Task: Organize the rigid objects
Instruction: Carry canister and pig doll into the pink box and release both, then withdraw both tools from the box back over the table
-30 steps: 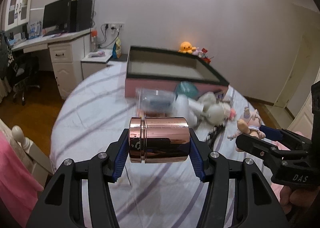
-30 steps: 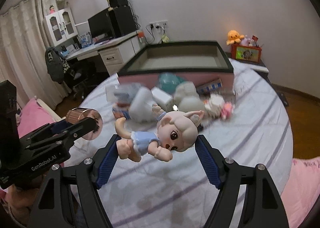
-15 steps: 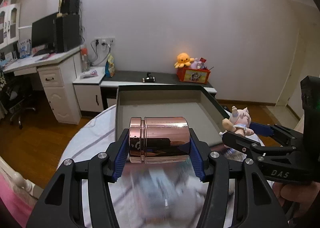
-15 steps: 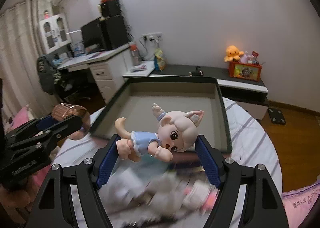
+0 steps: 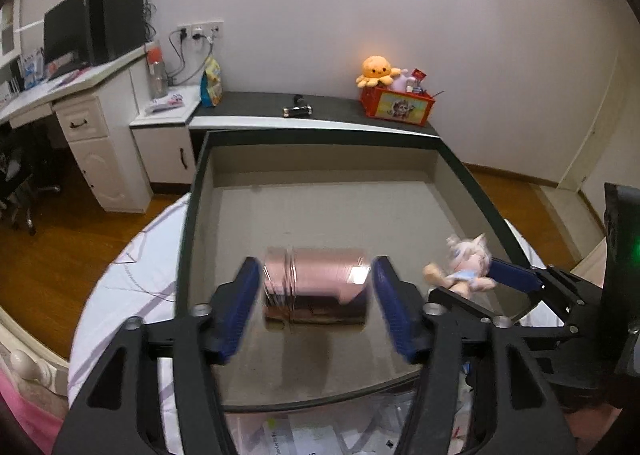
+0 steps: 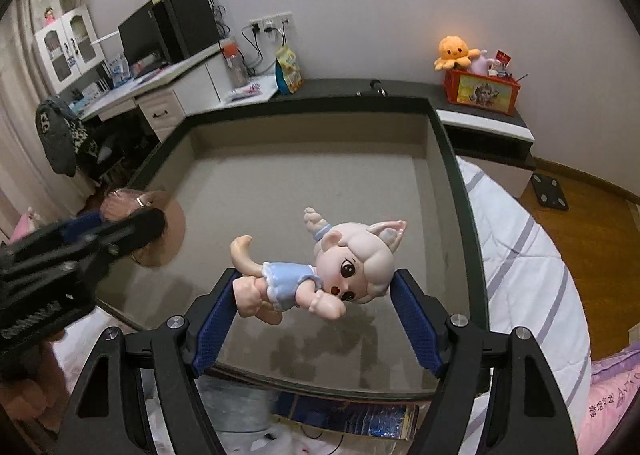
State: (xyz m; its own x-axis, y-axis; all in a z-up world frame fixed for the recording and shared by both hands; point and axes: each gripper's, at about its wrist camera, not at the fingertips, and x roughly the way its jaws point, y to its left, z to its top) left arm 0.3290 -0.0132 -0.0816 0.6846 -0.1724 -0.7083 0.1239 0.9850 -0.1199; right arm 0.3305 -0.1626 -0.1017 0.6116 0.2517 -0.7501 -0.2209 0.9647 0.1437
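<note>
Over the box point(image 5: 320, 215) your left gripper point(image 5: 316, 303) was spreading its jaws, pads now clear of the blurred, dropping copper can point(image 5: 316, 287), while your right gripper point(image 6: 316, 307), jaws starting to part, had the doll point(image 6: 316, 267) between them.

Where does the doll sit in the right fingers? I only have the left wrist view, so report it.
Observer: The doll lies crosswise between the fingers of the right gripper, feet against one pad, head against the other.
Operator: Give me its facing.
Observer: Its face is turned toward the right wrist camera, and its tail curls up away from it.
Operator: Report what lies in front of the box.
Observer: A blue flat pack lies just outside the near wall of the box.
</note>
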